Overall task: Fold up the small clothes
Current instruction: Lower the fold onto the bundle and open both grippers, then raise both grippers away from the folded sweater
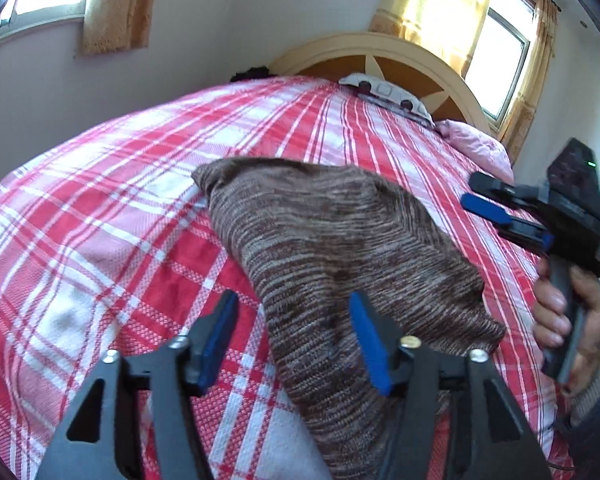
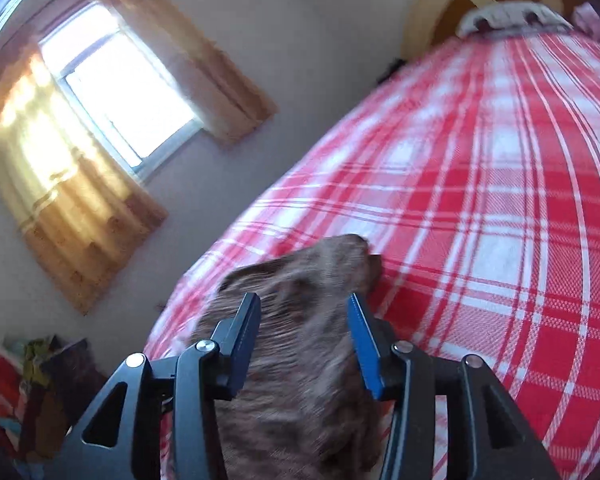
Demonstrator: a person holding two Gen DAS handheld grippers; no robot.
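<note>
Blue-padded fingers (image 1: pixel 220 336) of the left gripper (image 1: pixel 294 340) stand spread apart at 6 o'clock in the left wrist view, released, with nothing between their flat pads. Black angular links with round metal rivets carry them.

Just beyond lies the brown knit garment (image 1: pixel 340 248), a soft, marled piece in fine brown and grey stripes, folded into a rough wedge that runs from 12 o'clock near the middle of the view down to 6 o'clock. It rests on the bed, its lower part passing under the right-hand pad. In the right wrist view the same knit appears blurred, lying between and beneath the fingers of the right gripper (image 2: pixel 304 336), which are also parted and released; whether they touch the cloth cannot be told.

At 3 o'clock in the left view the right gripper (image 1: pixel 484 200) hangs above the bed, its blue pads apart, its black handle held in the person's right hand (image 1: pixel 568 312).

Under the garment spreads the bed cover (image 1: pixel 100 220), a woven red, pink and white plaid with a coarse weave. At 12 o'clock rise a curved cream headboard (image 1: pixel 380 46) with a star inlay, a patterned pillow (image 1: pixel 388 94), and golden curtains (image 1: pixel 436 4) beside a bright window (image 1: pixel 504 52).
</note>
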